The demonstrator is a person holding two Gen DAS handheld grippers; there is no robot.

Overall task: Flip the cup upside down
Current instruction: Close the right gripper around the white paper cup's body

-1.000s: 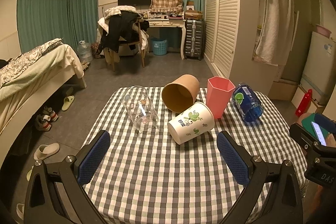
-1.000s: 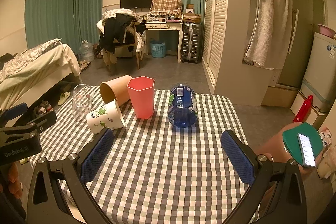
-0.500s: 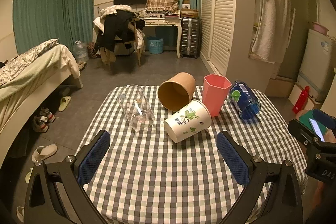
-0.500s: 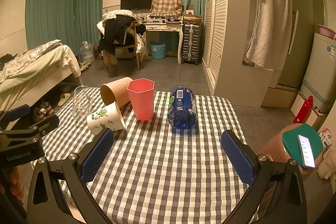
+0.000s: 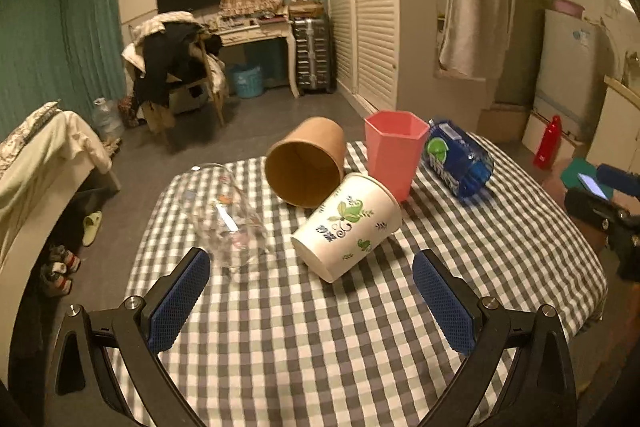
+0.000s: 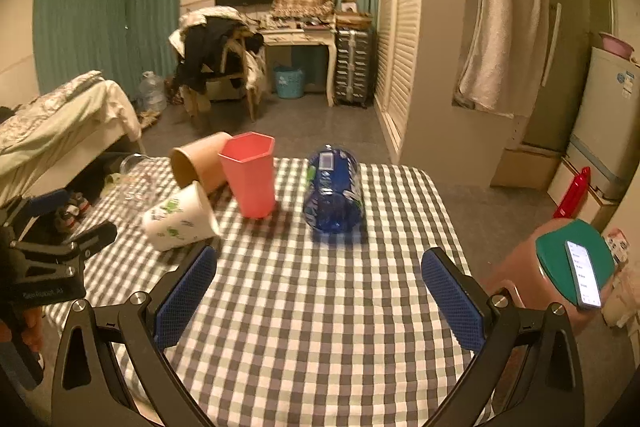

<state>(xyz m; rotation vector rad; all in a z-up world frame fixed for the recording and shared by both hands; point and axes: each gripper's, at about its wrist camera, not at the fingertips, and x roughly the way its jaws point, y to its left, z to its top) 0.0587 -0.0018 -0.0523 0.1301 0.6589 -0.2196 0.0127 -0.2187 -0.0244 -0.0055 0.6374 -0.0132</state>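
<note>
Several cups sit on a checked tablecloth [image 5: 320, 339]. A white paper cup with leaf prints [image 5: 348, 227] lies on its side, just ahead of my open, empty left gripper [image 5: 312, 303]. A brown paper cup [image 5: 306, 163] lies on its side behind it. A pink hexagonal cup [image 5: 394, 151] stands upright. A clear glass [image 5: 228, 219] lies on its side at the left. A blue cup [image 5: 458, 161] lies on its side at the right. My right gripper [image 6: 320, 297] is open and empty, short of the blue cup [image 6: 334, 193] and the pink cup [image 6: 250, 179].
A pink stool with a green top and a phone [image 6: 576, 267] stands right of the table. A bed [image 5: 36, 163] is at the left. A chair piled with clothes [image 5: 172, 67], a desk and a wardrobe stand beyond the table.
My left gripper has moved forward and tilted, so the cups are nearer and larger. My right gripper has also come a little closer to the blue and pink cups. Both stay open.
</note>
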